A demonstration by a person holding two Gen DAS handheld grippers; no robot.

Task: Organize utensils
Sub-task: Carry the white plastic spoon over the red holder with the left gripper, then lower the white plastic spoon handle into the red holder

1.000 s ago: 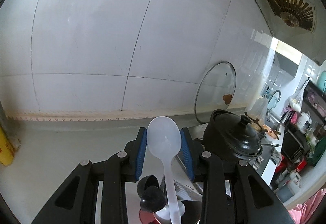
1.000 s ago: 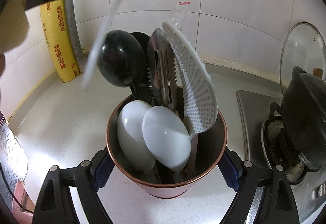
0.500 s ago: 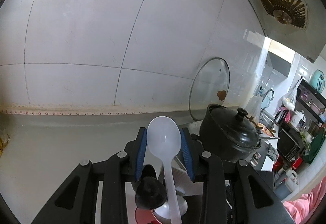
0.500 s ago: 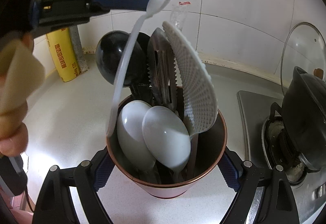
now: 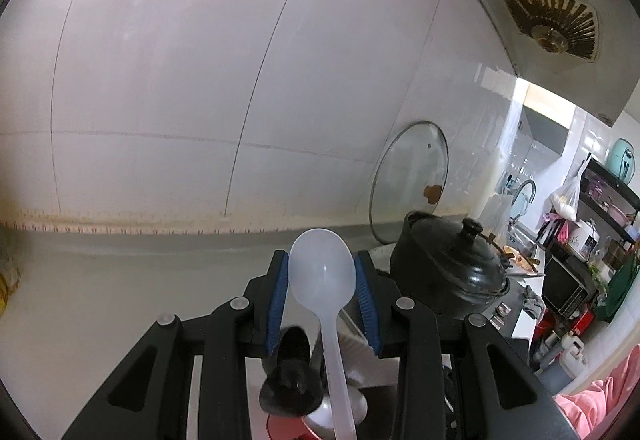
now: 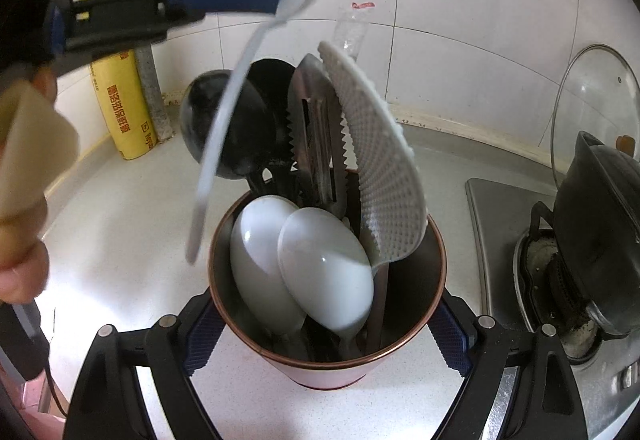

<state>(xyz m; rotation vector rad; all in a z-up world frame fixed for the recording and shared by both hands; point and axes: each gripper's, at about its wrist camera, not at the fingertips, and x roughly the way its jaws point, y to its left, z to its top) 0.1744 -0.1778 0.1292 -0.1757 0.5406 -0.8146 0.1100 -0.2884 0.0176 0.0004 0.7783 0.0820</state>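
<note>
A: The translucent white plastic spoon (image 5: 322,276) is hanging bowl-up in the left gripper (image 5: 322,292), its blue pads (image 5: 277,294) pinching the bowl from both sides, the handle dangling down toward the copper-rimmed round metal utensil holder (image 6: 434,240).

B: And from the right wrist view the handle tip is sitting just outside the holder's near-left rim, not over the opening yet (close, though).

A: So I'd say the spoon needs carrying a little toward the wall and stove side before it is lowered, handle first.

B: The free gap is looking small. Two glossy white ladle bowls (image 6: 320,272) are filling the left half, with the black round ladle (image 6: 216,131), the serrated steel tongs (image 6: 316,143) and the dimpled white rice paddle (image 6: 384,175) behind.

A: The dark space at the holder's right front seems the likeliest slot.

B: The right gripper (image 6: 326,332) is clasping the holder by its walls, jaws spread wide around it, which should be steadying it on the white countertop (image 6: 120,240).

A: Letting go only once the handle is well inside would be wise; that thin handle may flex or catch on the rim.
</note>
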